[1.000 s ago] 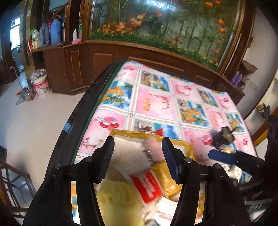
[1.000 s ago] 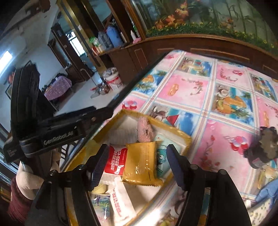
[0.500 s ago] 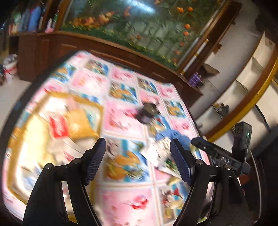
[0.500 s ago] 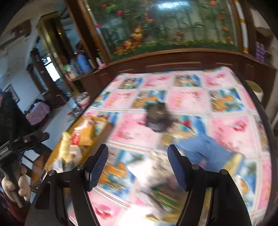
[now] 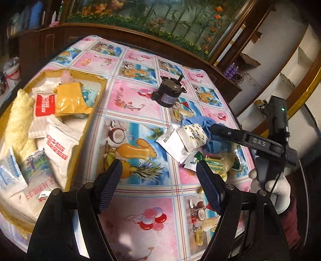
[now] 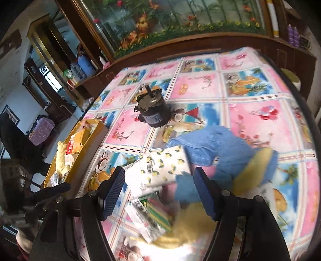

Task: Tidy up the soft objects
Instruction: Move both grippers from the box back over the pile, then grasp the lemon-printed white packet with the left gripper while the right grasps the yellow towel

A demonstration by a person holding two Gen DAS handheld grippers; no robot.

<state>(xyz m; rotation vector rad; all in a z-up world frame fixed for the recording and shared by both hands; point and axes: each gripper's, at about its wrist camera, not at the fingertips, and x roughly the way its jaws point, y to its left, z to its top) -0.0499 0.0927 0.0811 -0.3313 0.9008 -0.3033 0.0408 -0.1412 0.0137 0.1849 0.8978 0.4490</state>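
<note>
your left gripper (image 5: 159, 186) stands wide and empty above the patterned tablecloth (image 5: 140, 104). only its view shows the yellow tray (image 5: 94, 112) from above, filled with white packets, a red-and-white packet (image 5: 44, 104), an orange packet (image 5: 71, 100) and a yellow towel (image 5: 17, 122). it also catches your right gripper (image 5: 248, 138) from the side, held in a white-gloved hand (image 5: 274, 188).

your right gripper (image 6: 159, 189) is parted, nothing clamped; under it the loose pile lies blurred: a lemon-print packet (image 6: 164, 166), a blue cloth (image 6: 212, 148), something yellow and fluffy (image 6: 192, 224).

table edge is dark; behind it a wooden cabinet with a flower-and-bamboo panel (image 6: 180, 18). shelves with bottles at the left.

a dark motor (image 5: 168, 94) stands between tray and pile, touching neither.
</note>
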